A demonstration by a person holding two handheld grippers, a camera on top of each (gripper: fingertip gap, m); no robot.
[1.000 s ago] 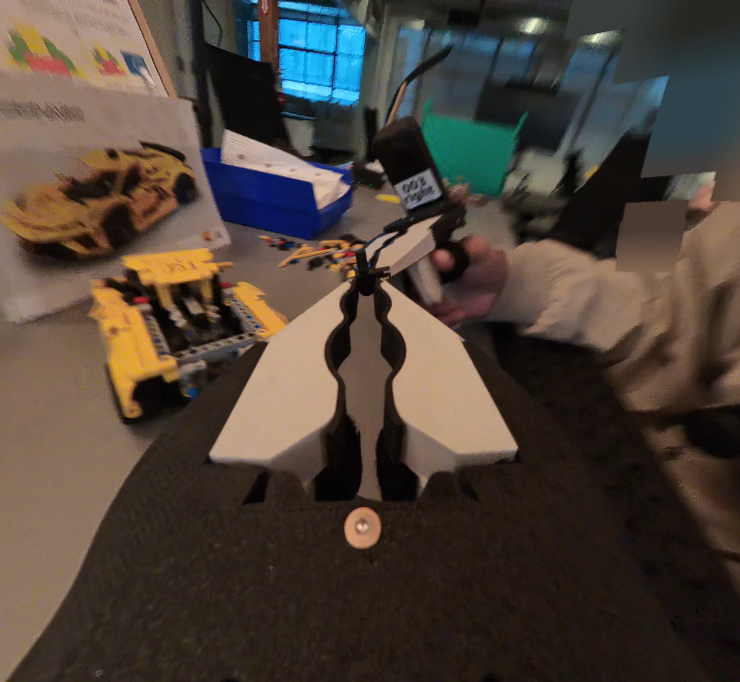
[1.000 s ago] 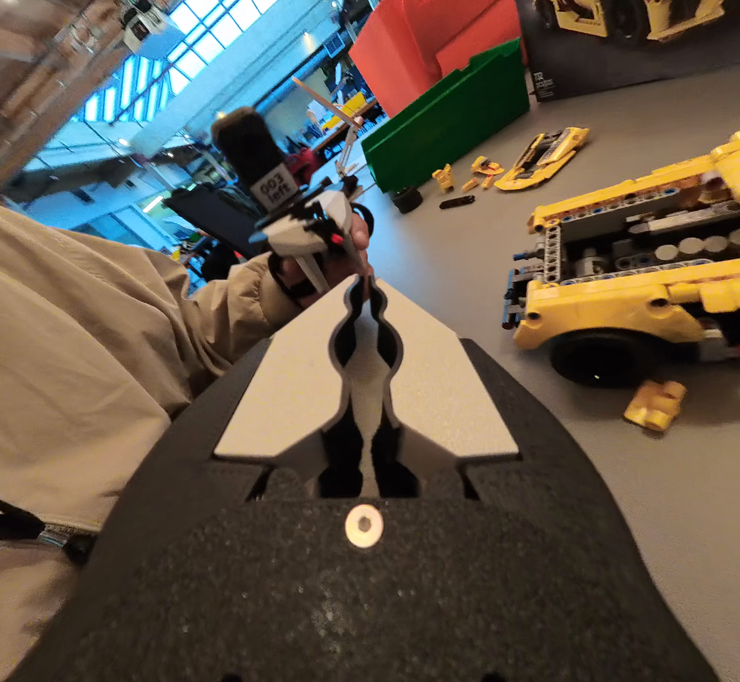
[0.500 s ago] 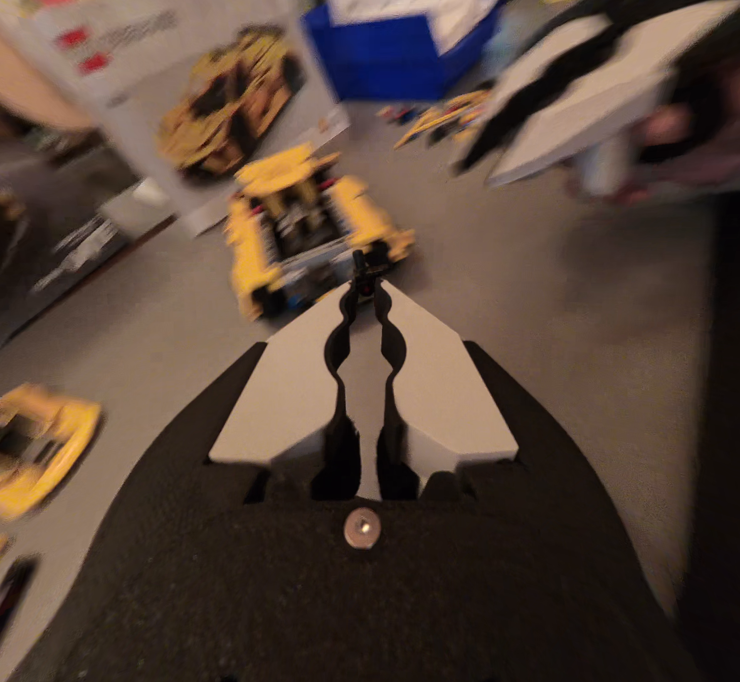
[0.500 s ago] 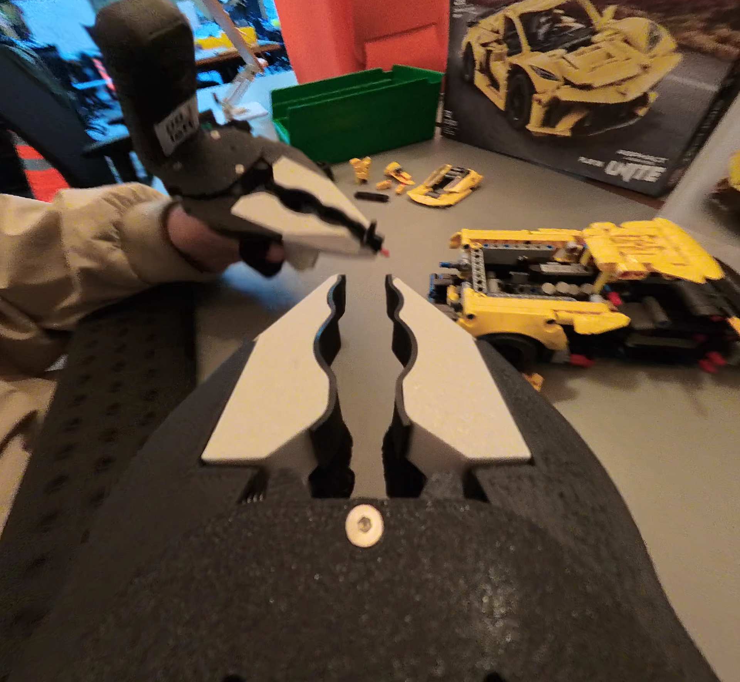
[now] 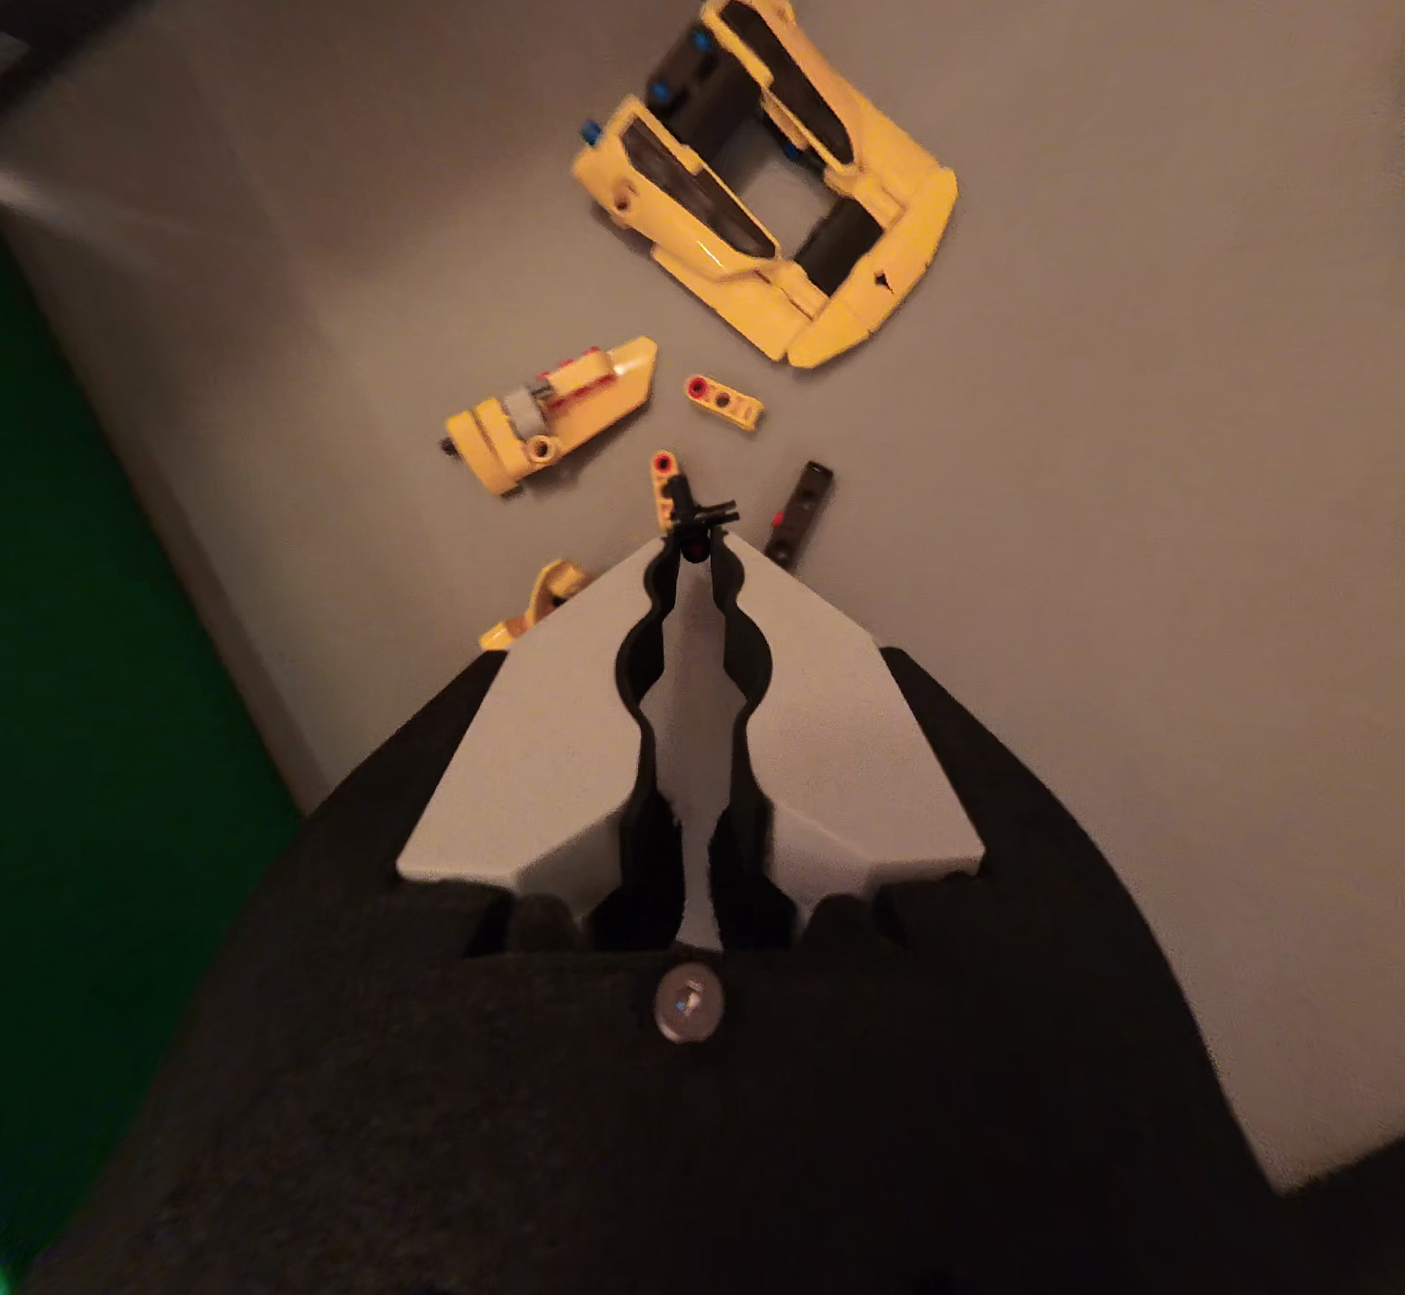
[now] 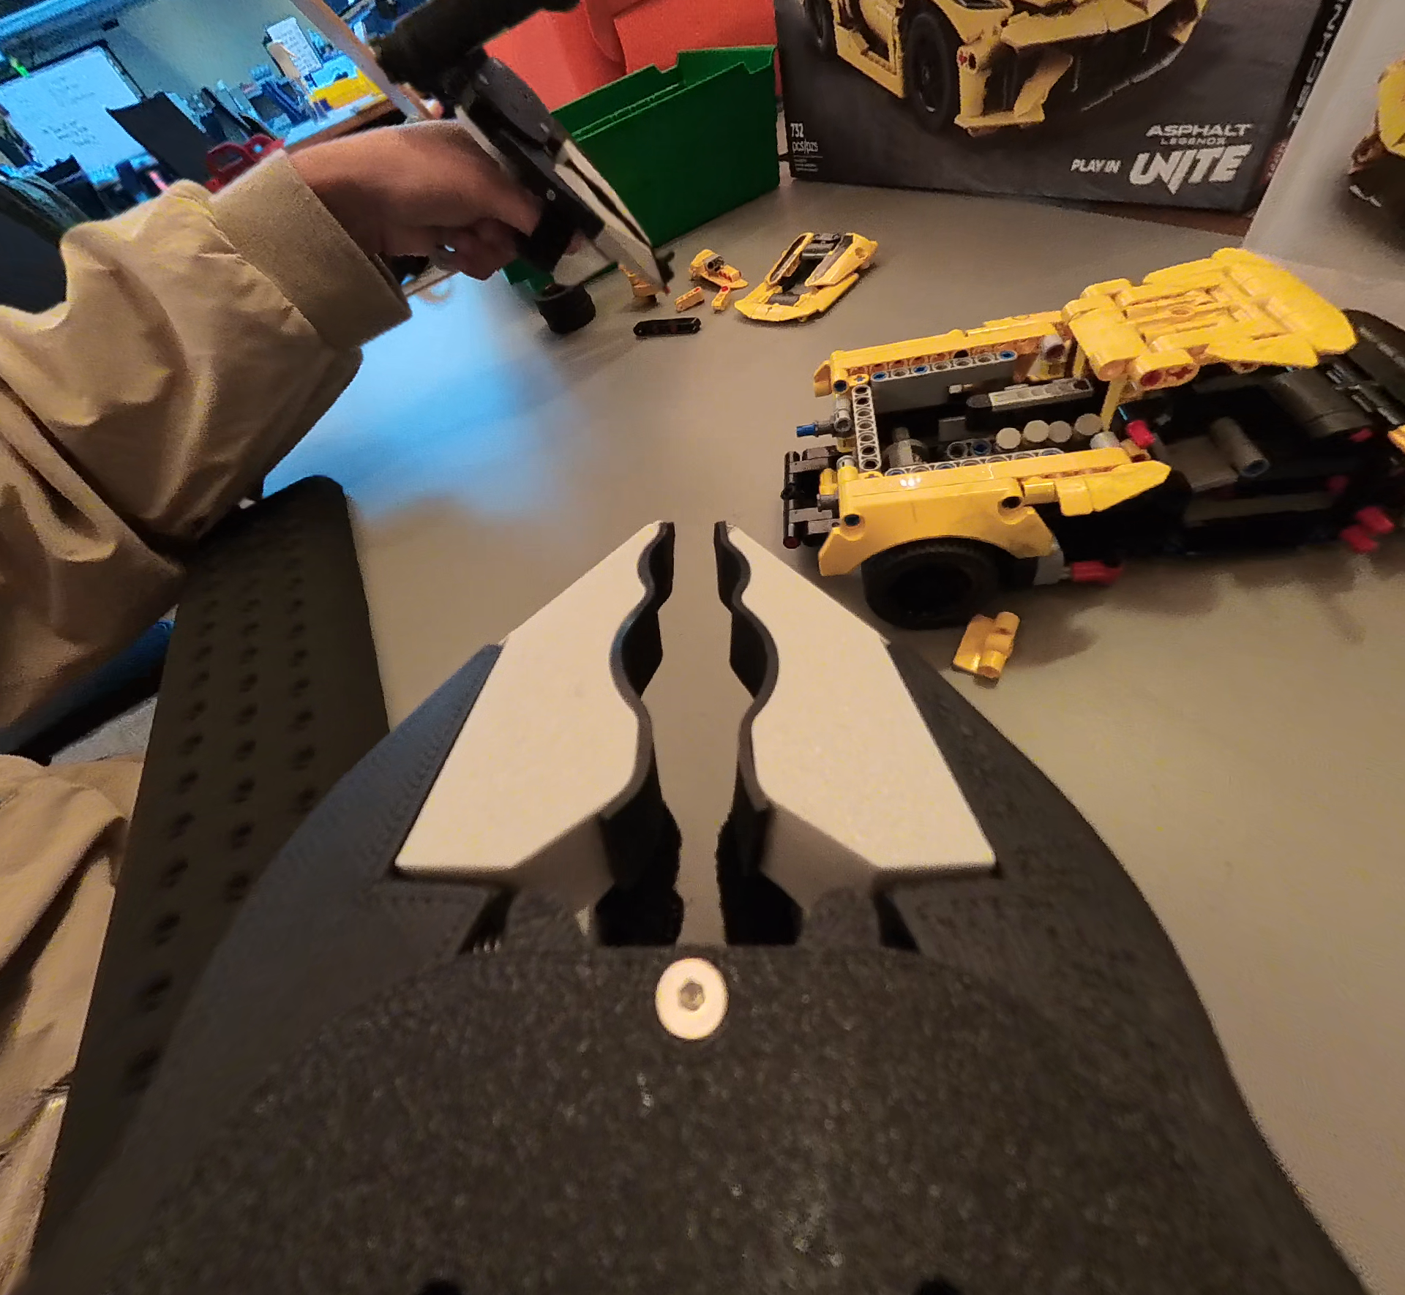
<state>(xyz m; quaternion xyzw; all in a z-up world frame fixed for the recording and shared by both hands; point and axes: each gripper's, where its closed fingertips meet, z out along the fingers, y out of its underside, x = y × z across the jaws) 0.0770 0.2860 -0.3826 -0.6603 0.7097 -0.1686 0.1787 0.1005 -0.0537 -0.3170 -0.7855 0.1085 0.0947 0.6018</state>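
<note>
Two grippers are working over the grey table (image 5: 1102, 574). The left gripper (image 5: 693, 544) is clenching a small black pin piece (image 5: 696, 517) at its very tips and is pointing steeply down over the loose yellow parts lying just in front of the green bin (image 6: 684, 133) – a short yellow beam (image 5: 664, 479) is sitting right under the pin, with a black beam (image 5: 798, 510) beside it and a yellow body panel (image 5: 768, 194) farther from the bin. Half a second ago this gripper was hanging level, well short of the bin; it has since been swinging out and tipping down. The right gripper (image 6: 693, 536) is staying back, far from the bin beside the half-built yellow car (image 6: 1064, 453), released and empty, though its gap has been narrowing. Beside the bin a dark box (image 6: 1064, 80) is showing a yellow car picture and white printed lettering – its wording is not being repeated.
</note>
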